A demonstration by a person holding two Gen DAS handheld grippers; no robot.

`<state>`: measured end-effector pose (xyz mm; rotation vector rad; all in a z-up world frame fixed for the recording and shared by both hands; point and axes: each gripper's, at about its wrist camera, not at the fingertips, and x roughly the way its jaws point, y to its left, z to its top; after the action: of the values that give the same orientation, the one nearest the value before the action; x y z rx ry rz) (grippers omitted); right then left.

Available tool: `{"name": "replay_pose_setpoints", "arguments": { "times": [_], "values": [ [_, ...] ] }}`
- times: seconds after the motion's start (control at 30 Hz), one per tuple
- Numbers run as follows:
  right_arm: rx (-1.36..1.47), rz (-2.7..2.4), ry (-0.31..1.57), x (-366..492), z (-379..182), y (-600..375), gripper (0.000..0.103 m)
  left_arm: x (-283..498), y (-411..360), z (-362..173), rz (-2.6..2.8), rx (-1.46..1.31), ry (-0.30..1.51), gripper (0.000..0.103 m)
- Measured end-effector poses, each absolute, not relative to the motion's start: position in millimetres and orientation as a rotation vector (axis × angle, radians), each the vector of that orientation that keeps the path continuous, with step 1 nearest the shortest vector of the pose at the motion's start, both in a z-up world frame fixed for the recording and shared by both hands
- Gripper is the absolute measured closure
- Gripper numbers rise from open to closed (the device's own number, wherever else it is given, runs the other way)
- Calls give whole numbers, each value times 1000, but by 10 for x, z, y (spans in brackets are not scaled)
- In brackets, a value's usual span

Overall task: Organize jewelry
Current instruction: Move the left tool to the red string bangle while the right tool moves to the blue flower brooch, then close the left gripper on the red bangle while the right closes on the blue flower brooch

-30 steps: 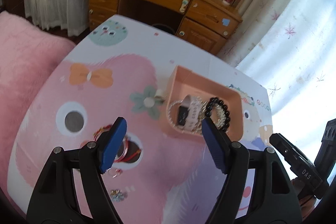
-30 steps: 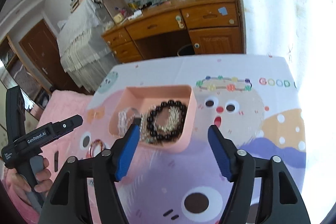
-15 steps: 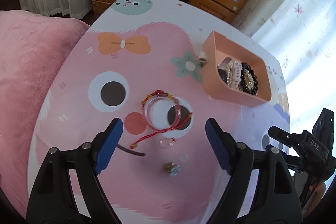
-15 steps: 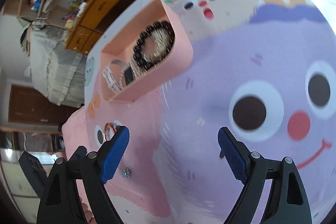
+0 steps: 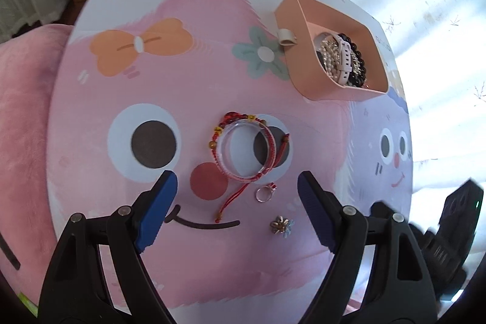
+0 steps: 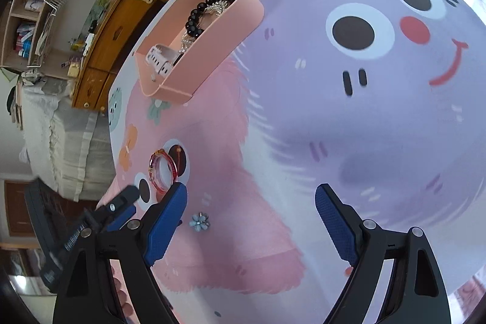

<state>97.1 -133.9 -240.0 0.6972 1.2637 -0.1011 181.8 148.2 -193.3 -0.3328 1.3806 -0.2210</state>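
A pink tray on the cartoon table mat holds a black bead bracelet, a pale pink watch and a silver chain. Loose on the mat lie a clear pink bangle with a red cord bracelet around it, a small silver ring and a blue flower brooch. My left gripper is open and empty, just short of the bangle and ring. My right gripper is open and empty above the mat, with the brooch between its jaws.
A small beige clip lies beside the tray's left wall. A pink fluffy cushion lies left of the table. A wooden desk with drawers stands beyond the table, with a white draped bed beside it.
Both grippers have moved lower and closer to the mat. The left one now looks onto the bangle, ring and brooch; the right has swung away from the tray.
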Motion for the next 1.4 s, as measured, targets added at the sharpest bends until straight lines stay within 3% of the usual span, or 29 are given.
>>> {"name": "replay_pose_setpoints", "arguments": {
  "times": [0.43,0.8,0.93,1.07,1.3,1.4],
  "values": [
    [514,-106,1151,562,-2397,-364,16,2329,1212,-2229,-273,-231,1566,23],
    [324,-56,1100,452,-2513,36,54,2509,869,-2381,-223,-43,1603,23],
    [234,-42,1091,424,-2516,213,57,2548,805,-2362,-211,-28,1573,25],
    [146,-42,1084,431,-2513,366,66,2521,698,-2329,-161,65,1545,43],
    [45,-45,1064,473,-2523,495,86,2489,680,-2292,-144,82,1521,43],
    [14,-11,1062,495,-2518,514,88,2363,699,-2290,-139,70,1518,43]
  ]
}}
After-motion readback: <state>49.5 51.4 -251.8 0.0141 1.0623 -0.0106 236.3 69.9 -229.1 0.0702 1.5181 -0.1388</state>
